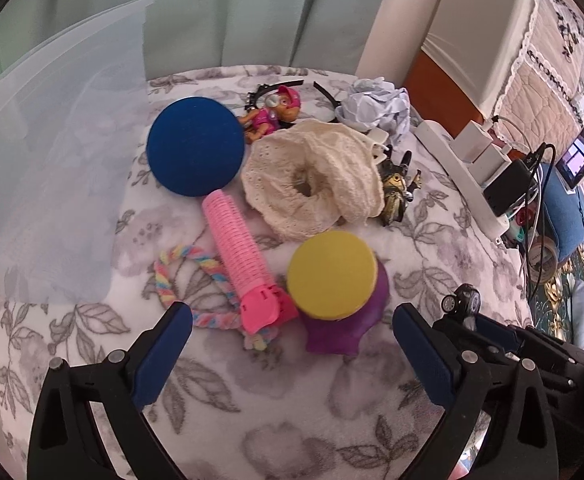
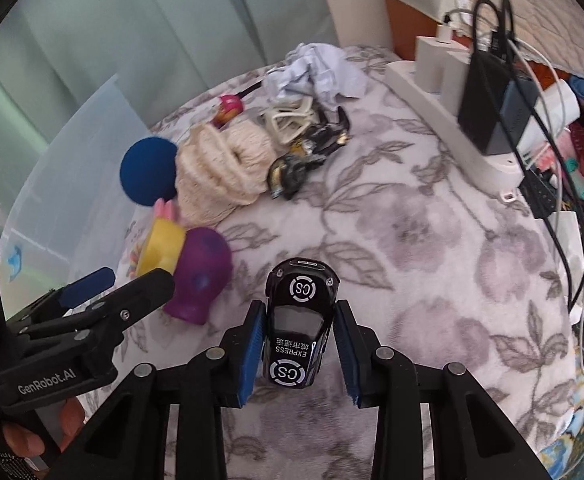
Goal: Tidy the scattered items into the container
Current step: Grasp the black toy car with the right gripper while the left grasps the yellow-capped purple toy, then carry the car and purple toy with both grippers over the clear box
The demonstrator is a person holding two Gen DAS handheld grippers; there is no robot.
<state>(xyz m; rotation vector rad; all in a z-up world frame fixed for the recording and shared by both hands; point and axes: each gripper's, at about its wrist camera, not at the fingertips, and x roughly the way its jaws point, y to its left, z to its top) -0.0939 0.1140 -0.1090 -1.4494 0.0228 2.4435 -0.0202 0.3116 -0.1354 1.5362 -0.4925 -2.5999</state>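
My right gripper (image 2: 299, 308) is shut on a black toy car (image 2: 297, 328), its blue pads against both sides of the car, just above the floral blanket (image 2: 411, 240). The car (image 1: 461, 300) also shows at the right of the left wrist view. My left gripper (image 1: 292, 320) stands open over a purple toy with a yellow top (image 1: 331, 276). Beyond it lie a pink hair roller (image 1: 238, 256), a rainbow rope (image 1: 172, 276), a blue ball (image 1: 196, 146), a cream scrunchie (image 1: 311, 184) and a pink pup figure (image 1: 270, 114). The clear plastic container (image 1: 52, 160) stands at the left.
Crumpled paper (image 1: 375, 108), a black headband (image 1: 323, 94) and a black-and-gold figure (image 1: 395, 192) lie at the back. A white power strip (image 1: 463, 176) with chargers and cables runs along the right edge. A green curtain (image 1: 232, 12) hangs behind.
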